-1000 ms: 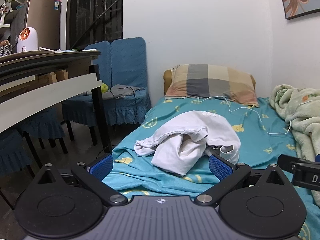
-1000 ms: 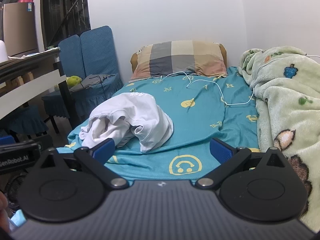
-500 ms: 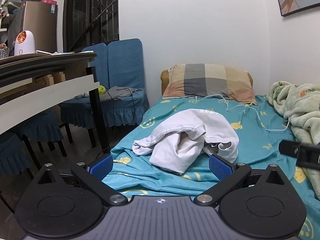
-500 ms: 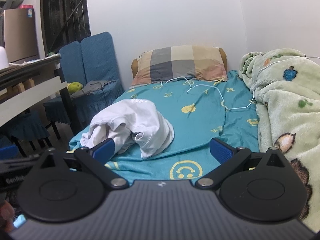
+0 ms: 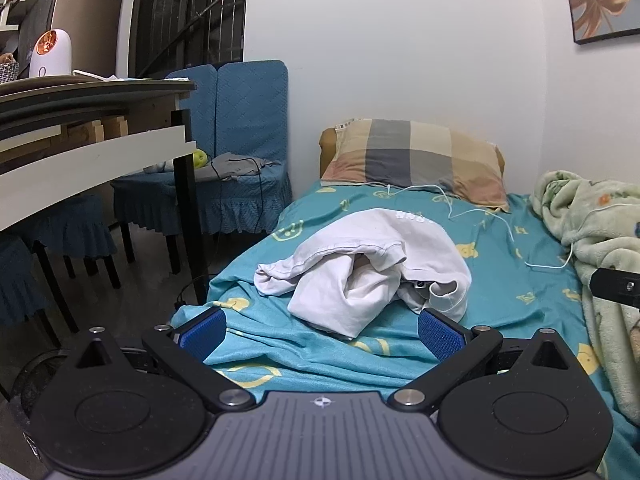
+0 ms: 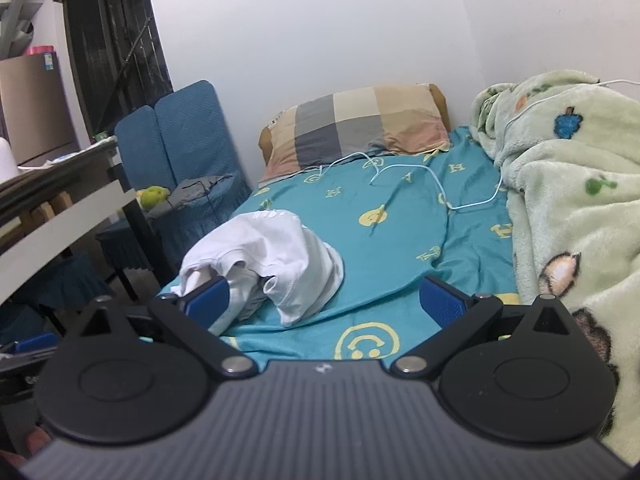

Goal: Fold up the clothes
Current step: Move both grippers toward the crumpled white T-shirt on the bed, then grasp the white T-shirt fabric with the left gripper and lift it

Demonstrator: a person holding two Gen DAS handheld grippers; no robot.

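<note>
A crumpled white garment [image 5: 368,264] lies in a heap on the teal bedsheet [image 5: 320,360], near the bed's foot and left side. My left gripper [image 5: 320,332] hovers just short of it, open, blue pads wide apart with nothing between them. In the right wrist view the same white garment [image 6: 276,264] sits ahead and to the left. My right gripper [image 6: 326,304] is open too, its left pad close to the garment's near edge. Whether that pad touches the cloth is unclear.
A checked pillow [image 5: 416,164] lies at the bed's head with a white cable [image 6: 440,196] trailing over the sheet. A green fleece blanket [image 6: 568,216] fills the bed's right side. A dark table [image 5: 92,120] and blue chairs [image 5: 240,152] stand left of the bed.
Both grippers have drifted left and forward slightly toward the garment; the right gripper's view has tilted. The garment lies as before. Both stay open.
</note>
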